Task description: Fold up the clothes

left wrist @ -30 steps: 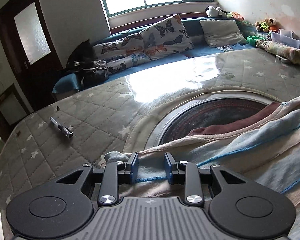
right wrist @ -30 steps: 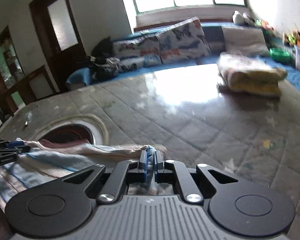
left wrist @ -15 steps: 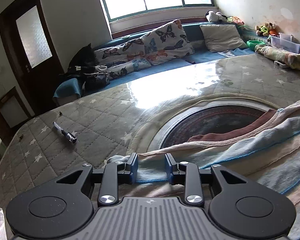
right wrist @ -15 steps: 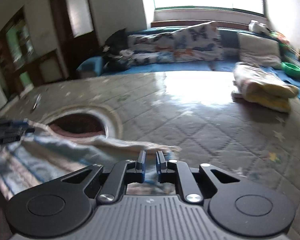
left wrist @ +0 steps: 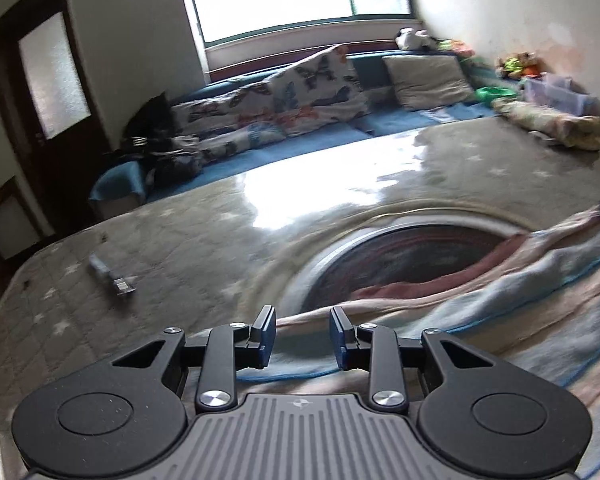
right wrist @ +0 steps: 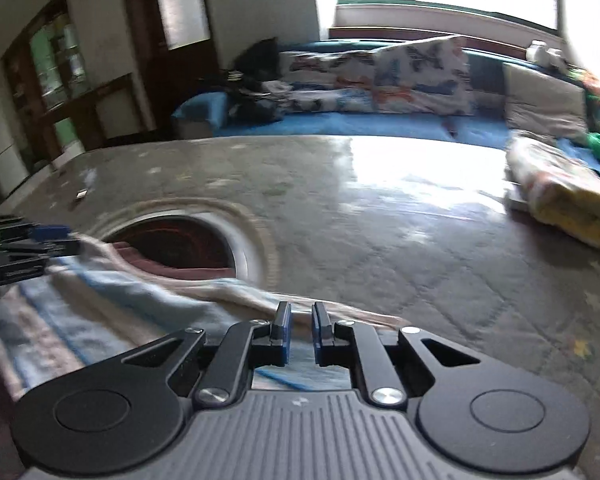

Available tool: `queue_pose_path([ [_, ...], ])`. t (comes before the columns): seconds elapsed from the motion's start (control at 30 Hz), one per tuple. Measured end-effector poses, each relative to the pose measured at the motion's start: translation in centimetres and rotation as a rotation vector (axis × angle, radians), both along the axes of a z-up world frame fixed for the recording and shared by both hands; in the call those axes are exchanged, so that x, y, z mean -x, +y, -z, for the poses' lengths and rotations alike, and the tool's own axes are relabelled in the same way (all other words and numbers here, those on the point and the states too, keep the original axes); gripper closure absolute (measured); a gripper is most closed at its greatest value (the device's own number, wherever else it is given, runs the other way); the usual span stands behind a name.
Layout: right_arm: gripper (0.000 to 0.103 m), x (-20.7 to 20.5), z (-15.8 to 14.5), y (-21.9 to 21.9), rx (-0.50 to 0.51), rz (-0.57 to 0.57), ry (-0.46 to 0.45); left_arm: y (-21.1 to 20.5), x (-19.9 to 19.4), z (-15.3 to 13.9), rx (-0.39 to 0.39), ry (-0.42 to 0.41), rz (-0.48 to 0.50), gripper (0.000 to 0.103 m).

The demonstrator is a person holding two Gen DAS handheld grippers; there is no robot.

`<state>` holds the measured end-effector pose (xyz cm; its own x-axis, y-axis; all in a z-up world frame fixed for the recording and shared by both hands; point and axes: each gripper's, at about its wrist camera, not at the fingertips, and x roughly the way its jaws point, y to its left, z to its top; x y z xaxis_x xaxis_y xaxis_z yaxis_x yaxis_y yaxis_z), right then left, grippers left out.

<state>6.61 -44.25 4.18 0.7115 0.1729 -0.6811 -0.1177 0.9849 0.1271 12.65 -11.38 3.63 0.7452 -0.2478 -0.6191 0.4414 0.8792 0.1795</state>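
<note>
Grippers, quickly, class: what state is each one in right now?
Left gripper: open, over the striped cloth.
Right gripper: jaws nearly shut over the striped cloth; whether they grip it cannot be told.

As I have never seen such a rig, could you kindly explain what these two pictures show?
A person holds a two-finger gripper in each hand; a camera on each looks along its fingers. One picture shows the left gripper, jaws apart; the other the right gripper, nearly shut. Both sit at the edge of a striped cloth lying on a quilted mat with a round patch. Whether either really grips it is unclear. A small tool and a folded bundle lie farther off.
</note>
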Motion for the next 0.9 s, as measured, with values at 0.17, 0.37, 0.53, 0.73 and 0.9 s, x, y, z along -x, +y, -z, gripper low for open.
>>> queue_pose_path([
  [0.17, 0.093, -1.8, 0.5, 2.8, 0.002, -0.072, 0.027, -2.5, 0.6, 0.6, 0.028, 0.030, 0.083, 0.070],
  [0.37, 0.093, -4.6, 2.1, 4.8, 0.015, -0.085, 0.085, -4.8, 0.6, 1.6, 0.022, 0.046, 0.153, 0.071],
  [0.53, 0.093, -5.7, 2.3, 4.8, 0.014, -0.040, 0.075, -4.7, 0.1, 2.1, 0.050, 0.054, 0.129, 0.068],
  [0.73, 0.092, -5.1, 1.1, 5.6, -0.001, -0.080, 0.049, -4.4, 2.7, 1.1, 0.090, 0.036, 0.176, 0.068],
  [0.9, 0.092, -5.5, 1.0, 8.2, 0.015, -0.188, 0.071, -4.7, 5.9, 1.3, 0.086, 0.049, 0.268, 0.068],
])
